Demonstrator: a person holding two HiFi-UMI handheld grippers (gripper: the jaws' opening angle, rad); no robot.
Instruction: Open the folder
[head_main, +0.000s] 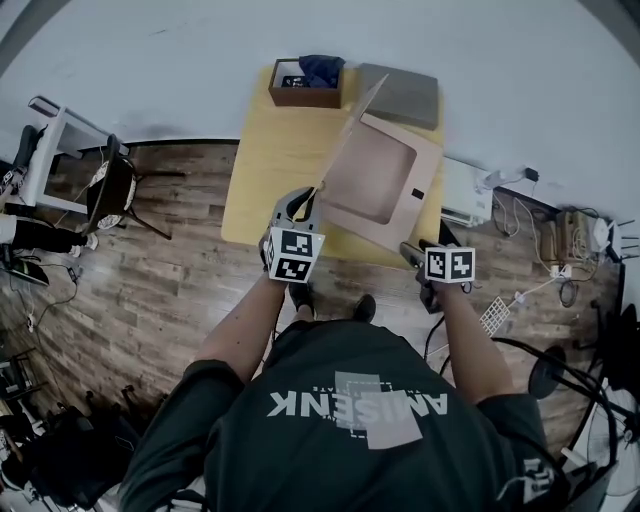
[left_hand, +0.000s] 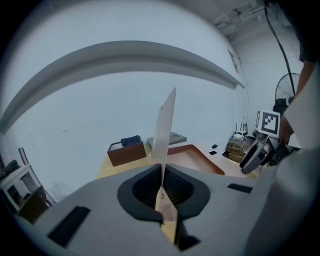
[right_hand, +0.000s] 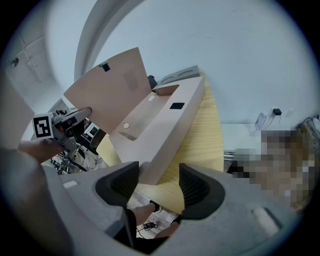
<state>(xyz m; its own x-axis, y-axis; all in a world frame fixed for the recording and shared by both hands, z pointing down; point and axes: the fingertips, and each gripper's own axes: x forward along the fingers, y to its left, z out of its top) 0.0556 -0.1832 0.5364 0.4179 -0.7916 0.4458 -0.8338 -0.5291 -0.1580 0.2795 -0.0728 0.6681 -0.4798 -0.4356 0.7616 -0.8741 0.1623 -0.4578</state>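
Note:
A pinkish-tan box folder (head_main: 375, 190) lies on the yellow table (head_main: 270, 170). Its thin cover (head_main: 350, 125) is raised and stands edge-on in the left gripper view (left_hand: 165, 130). My left gripper (head_main: 312, 196) is shut on the cover's near edge, which runs straight into the closed jaws (left_hand: 162, 187). My right gripper (head_main: 408, 248) sits at the folder's near right corner. In the right gripper view the folder base (right_hand: 165, 120) reaches between the open jaws (right_hand: 159, 182) beside the left pad, with a gap at the right pad. The lifted cover (right_hand: 107, 85) leans to the left there.
A brown box (head_main: 307, 85) with dark cloth and a flat grey pad (head_main: 402, 95) sit at the table's far end. A chair (head_main: 115, 190) stands left of the table. A white unit (head_main: 465, 195) and cables (head_main: 560, 250) lie on the floor to the right.

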